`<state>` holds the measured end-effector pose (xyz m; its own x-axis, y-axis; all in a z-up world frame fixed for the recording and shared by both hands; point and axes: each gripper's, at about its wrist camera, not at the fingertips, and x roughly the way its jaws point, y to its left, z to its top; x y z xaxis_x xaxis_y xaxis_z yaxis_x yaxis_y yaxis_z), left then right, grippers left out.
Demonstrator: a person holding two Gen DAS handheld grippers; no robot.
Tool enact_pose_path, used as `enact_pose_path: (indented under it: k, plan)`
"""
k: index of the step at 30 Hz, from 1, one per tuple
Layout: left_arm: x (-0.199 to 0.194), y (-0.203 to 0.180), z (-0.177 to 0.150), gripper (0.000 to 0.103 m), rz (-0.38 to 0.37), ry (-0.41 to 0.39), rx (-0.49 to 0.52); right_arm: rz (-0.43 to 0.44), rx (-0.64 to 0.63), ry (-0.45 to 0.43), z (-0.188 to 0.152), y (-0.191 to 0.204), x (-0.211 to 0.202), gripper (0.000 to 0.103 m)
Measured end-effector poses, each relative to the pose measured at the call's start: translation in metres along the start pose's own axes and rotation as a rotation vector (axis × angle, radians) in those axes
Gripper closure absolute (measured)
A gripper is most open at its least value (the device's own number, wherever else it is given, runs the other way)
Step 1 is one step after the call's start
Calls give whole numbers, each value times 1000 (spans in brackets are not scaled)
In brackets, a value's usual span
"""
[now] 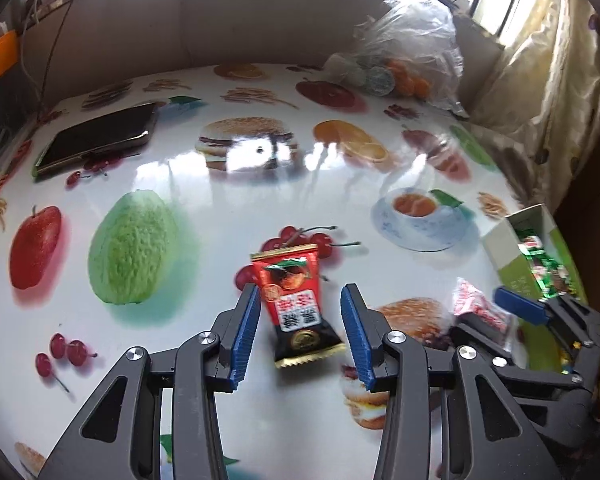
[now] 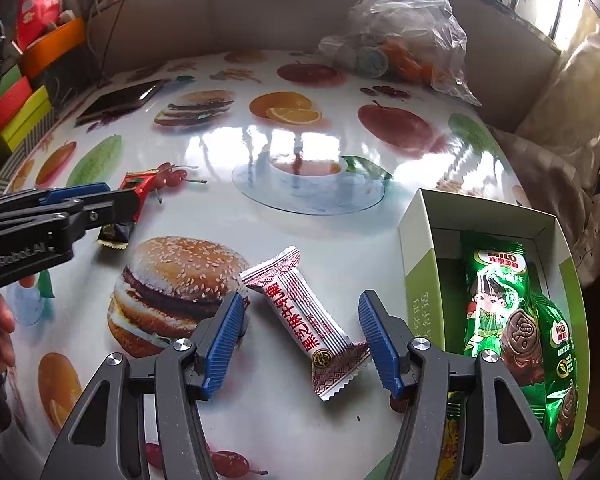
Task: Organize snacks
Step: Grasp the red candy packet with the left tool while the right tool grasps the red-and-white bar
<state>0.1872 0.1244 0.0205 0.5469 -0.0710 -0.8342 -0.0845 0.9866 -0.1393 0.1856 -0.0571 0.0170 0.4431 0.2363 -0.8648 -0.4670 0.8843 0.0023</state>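
Note:
A red and black snack packet (image 1: 296, 304) lies on the fruit-print table between the open fingers of my left gripper (image 1: 299, 300); it also shows in the right wrist view (image 2: 130, 210). A white and red snack packet (image 2: 308, 320) lies between the open fingers of my right gripper (image 2: 300, 306), not gripped; it also shows in the left wrist view (image 1: 476, 308). A green and white box (image 2: 424, 248) at the right holds green Milo packets (image 2: 500, 304). The left gripper (image 2: 88, 196) shows at the left of the right wrist view, the right gripper (image 1: 496, 304) at the right of the left wrist view.
A dark phone (image 1: 96, 138) lies at the table's far left. A clear plastic bag with cups and oranges (image 1: 404, 52) sits at the far right edge. Coloured boxes (image 2: 20, 112) stand beyond the left edge. A curtain (image 1: 540, 92) hangs at the right.

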Motion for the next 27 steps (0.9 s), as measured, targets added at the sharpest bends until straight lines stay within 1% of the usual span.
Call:
enact_pose_path:
  k: [2,4,6,7,10,13,17,19,20,24,27]
  plan:
    - [3,-1,0,60,5,10,8,3,3,-4,0,-1,0,46]
    - [7,-2,0,60,10,19,15,13,12,-7,0,-1,0,53]
    - [11,-3,-2,60,21,32,30,13,15,-10,0,0,0,54]
    - [10,-3,-2,60,26,25,31,10,16,-12,-1,0,0,56]
    - [10,-1,-1,60,10,23,14,-2,26,-19,-1,-1,-1,61]
    - [10,0,-1,60,32,21,18,-6,30,-20,-1,-3,-1,65]
    - [10,-1,-2,60,38,18,20,-10,33,-22,-2,-3,-1,66]
    - [10,-2,-2,65,51,18,27,-15,36,-24,-2,-3,-1,69]
    - [10,-1,-2,71,54,17,26,-19,37,-26,-2,-3,-1,70]
    - [11,-2,-2,74,55,14,27,-27,44,-30,-2,-5,-2,75]
    - [11,-2,-2,76,54,14,26,-32,46,-31,-2,-6,-2,82]
